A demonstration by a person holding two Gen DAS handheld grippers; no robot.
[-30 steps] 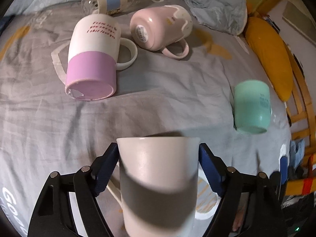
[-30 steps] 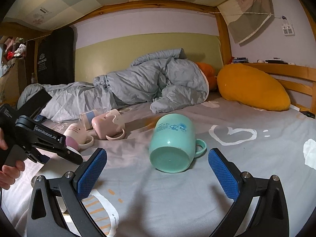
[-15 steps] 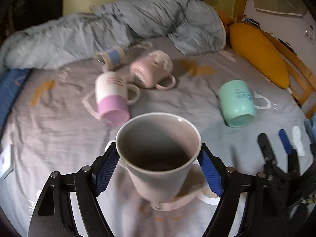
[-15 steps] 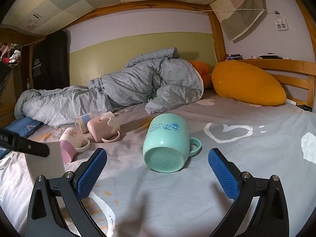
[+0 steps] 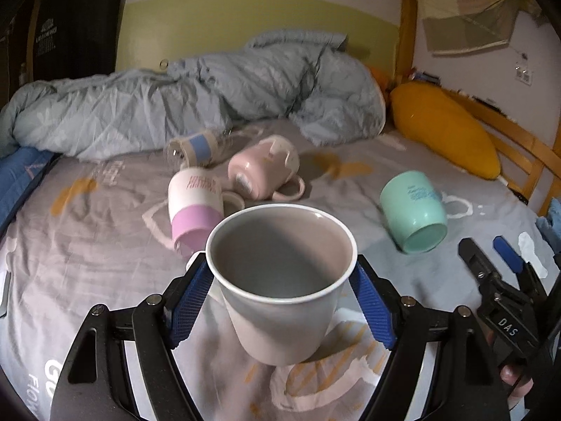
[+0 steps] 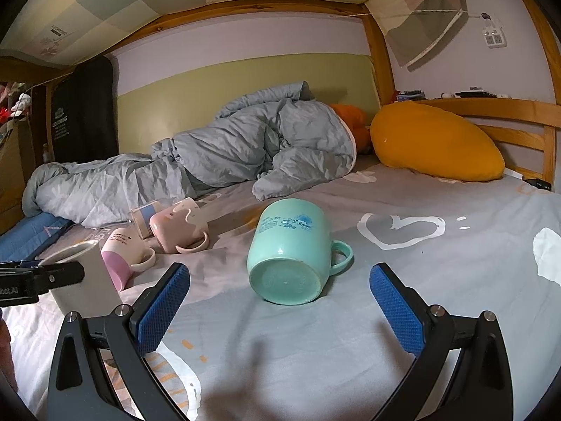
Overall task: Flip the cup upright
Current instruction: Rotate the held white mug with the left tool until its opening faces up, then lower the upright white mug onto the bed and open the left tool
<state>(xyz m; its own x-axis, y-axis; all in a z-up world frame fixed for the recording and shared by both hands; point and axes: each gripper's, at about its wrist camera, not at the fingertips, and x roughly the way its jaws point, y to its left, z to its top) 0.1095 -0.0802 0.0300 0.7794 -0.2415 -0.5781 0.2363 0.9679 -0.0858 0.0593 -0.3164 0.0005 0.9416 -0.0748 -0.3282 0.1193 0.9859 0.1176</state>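
My left gripper (image 5: 280,301) is shut on a pale pink cup (image 5: 280,280), held upright with its mouth up, just above the grey bedsheet; this cup also shows at the left of the right wrist view (image 6: 84,277). A mint green mug (image 6: 291,252) lies on its side, base toward me, between and beyond the fingers of my open right gripper (image 6: 277,312); it is also in the left wrist view (image 5: 413,210). A white and purple mug (image 5: 194,207) and a pink mug (image 5: 263,168) lie on their sides further back.
A clear bottle with a blue label (image 5: 196,147) lies behind the mugs. A crumpled grey duvet (image 6: 217,165) fills the back of the bed. An orange pillow (image 6: 438,140) lies along the wooden rail (image 6: 526,112) on the right.
My left gripper has turned the pale pink cup from base-up to mouth-up and tilted level. The right gripper has stayed open near the mint mug, drifting slightly closer.
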